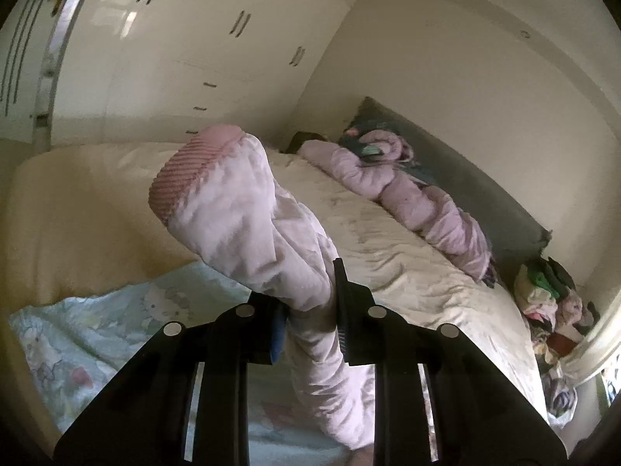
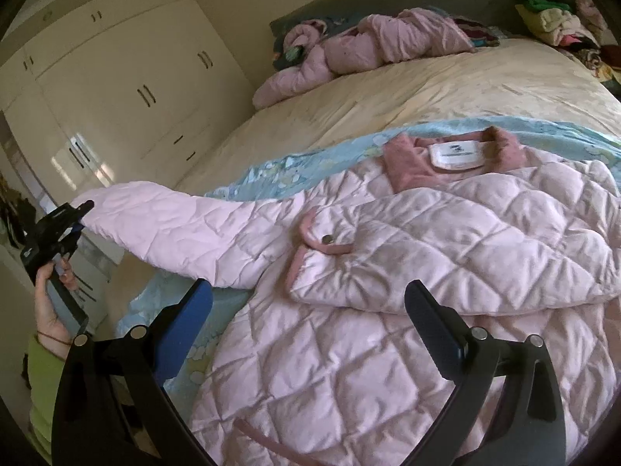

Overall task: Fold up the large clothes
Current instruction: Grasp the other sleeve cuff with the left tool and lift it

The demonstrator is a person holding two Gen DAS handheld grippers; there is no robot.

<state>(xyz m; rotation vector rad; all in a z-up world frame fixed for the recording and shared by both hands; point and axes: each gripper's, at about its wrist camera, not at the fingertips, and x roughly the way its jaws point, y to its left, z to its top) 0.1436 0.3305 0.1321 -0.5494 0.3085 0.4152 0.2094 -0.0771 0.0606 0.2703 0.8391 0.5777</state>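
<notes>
A pink quilted jacket (image 2: 407,256) lies on a light blue blanket (image 2: 271,178) on the bed, its darker pink collar (image 2: 458,159) toward the headboard. One side is folded over the body. My left gripper (image 1: 310,303) is shut on the jacket's sleeve (image 1: 248,217), whose ribbed cuff (image 1: 190,171) sticks up past the fingers. In the right wrist view this gripper (image 2: 83,209) holds the sleeve (image 2: 174,233) stretched out to the left, off the bed's edge. My right gripper (image 2: 310,310) is open and empty, hovering above the jacket's lower half.
A second pink garment (image 2: 365,46) lies bunched near the grey headboard (image 2: 388,4). A pile of mixed clothes (image 2: 562,19) sits at the far right corner. White wardrobe doors (image 2: 128,89) stand along the left of the cream bed cover (image 2: 465,89).
</notes>
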